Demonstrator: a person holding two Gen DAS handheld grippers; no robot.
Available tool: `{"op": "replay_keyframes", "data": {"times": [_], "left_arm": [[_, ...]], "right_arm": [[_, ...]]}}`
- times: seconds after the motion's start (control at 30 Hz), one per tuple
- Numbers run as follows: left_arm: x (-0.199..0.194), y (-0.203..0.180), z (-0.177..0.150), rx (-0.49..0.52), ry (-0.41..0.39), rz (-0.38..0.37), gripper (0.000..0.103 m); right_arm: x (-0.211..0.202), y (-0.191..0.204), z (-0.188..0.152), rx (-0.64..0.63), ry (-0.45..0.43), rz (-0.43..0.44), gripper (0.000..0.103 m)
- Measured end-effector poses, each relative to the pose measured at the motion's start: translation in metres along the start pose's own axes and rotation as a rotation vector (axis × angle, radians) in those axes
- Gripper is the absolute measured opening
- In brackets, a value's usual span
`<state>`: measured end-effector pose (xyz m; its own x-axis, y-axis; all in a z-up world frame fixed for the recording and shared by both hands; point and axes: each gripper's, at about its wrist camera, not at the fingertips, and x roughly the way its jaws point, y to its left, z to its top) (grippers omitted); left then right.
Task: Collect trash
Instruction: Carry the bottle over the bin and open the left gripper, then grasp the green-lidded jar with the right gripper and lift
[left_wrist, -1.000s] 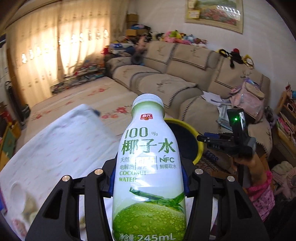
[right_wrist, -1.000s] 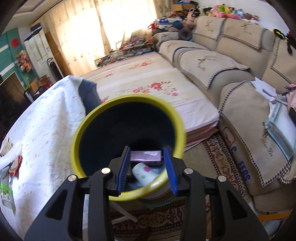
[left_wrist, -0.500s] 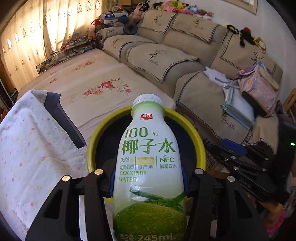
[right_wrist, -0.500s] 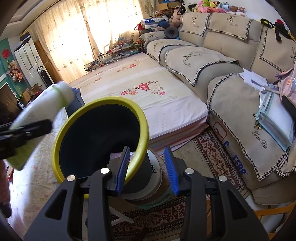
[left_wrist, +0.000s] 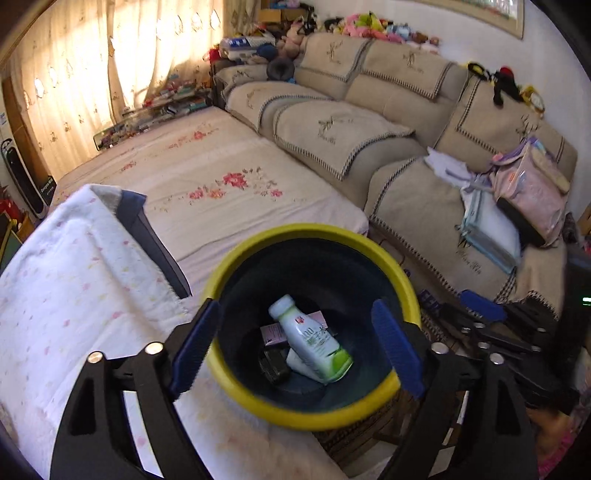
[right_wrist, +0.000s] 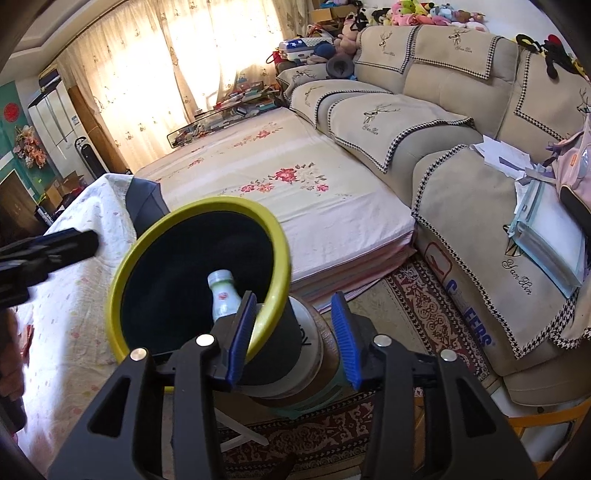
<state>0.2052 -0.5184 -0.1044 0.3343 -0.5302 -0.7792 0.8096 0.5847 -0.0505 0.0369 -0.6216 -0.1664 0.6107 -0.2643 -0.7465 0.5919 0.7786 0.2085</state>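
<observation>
One view shows bottle base, pink box

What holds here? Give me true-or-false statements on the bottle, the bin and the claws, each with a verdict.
1. The white and green plastic coconut-water bottle lies inside the yellow-rimmed dark round bin. True.
2. The left claw grips the bottle. False: its jaws are opening, with nothing between them but the view into the bin.
3. The bin holds nothing else. False: a pink flat box and a dark item lie beside the bottle.
4. The right claw straddles the bin's rim. True.
5. The bin stands on the beige sofa. False: it stands by the white flowered cloth.
</observation>
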Motion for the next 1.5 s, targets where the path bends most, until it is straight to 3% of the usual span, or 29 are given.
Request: {"op": "replay_keyframes", "data": {"times": [0.33, 0.63, 0.97, 1.13, 1.23, 1.4, 1.5], "left_arm": [[-0.108, 0.042, -0.043, -0.079, -0.149, 0.082, 0.097], [-0.204, 0.129, -0.117, -0.231, -0.266, 0.238, 0.098], [-0.293, 0.27, -0.23, -0.468, -0.332, 0.559, 0.098], [-0.305, 0.327, -0.281, -0.565, -0.342, 0.696, 0.098], [-0.293, 0.341, -0.296, -0.603, -0.323, 0.737, 0.098], [-0.277, 0.356, -0.318, -0.658, -0.305, 0.705, 0.098], [-0.266, 0.356, -0.317, -0.646, -0.292, 0.694, 0.098]], "right_arm": [[-0.008, 0.047, -0.004, -0.082, 0.012, 0.04, 0.043], [-0.016, 0.123, -0.014, -0.23, 0.036, 0.116, 0.045], [-0.029, 0.245, -0.047, -0.451, 0.091, 0.274, 0.045], [-0.052, 0.299, -0.072, -0.545, 0.107, 0.418, 0.045], [-0.069, 0.329, -0.092, -0.604, 0.125, 0.512, 0.05], [-0.088, 0.368, -0.129, -0.694, 0.146, 0.601, 0.053], [-0.088, 0.385, -0.145, -0.735, 0.147, 0.592, 0.055]]}}
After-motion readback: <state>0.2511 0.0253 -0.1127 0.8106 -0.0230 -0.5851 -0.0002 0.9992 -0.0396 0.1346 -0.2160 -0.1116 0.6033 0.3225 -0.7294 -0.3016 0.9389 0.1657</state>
